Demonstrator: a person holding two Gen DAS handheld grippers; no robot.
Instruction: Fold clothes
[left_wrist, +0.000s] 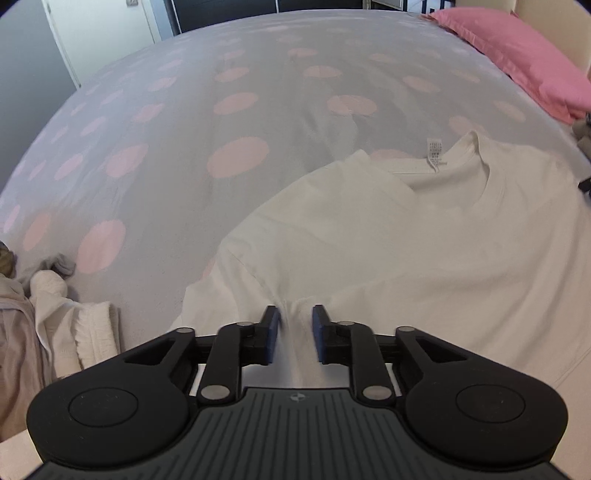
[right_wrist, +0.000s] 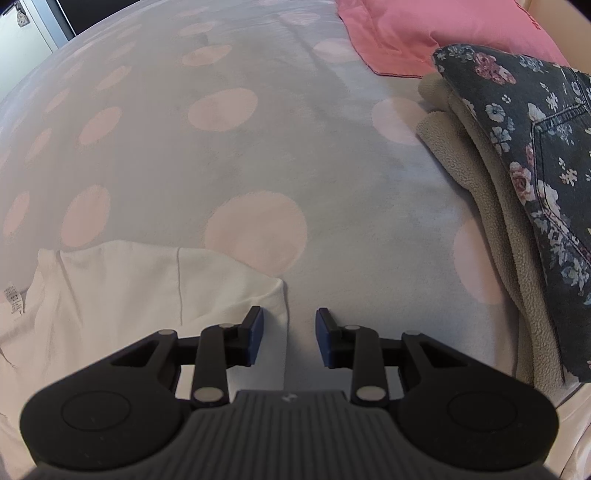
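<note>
Where right wrist looks: floral garment (right_wrist: 532, 147).

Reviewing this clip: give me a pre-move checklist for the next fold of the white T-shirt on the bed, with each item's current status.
1. Left hand-held gripper has cloth between its pads: ok, a pinched ridge of the white T-shirt runs through them.
2. Right hand-held gripper gripping the shirt: not ok, jaws apart, only the sleeve edge lies between them.
3. Neckline and label visible: ok.
4. Bedspread free beyond the shirt: ok.
5. Folded stack clear of the shirt: ok.
6. Bottom hem flat: cannot tell.
</note>
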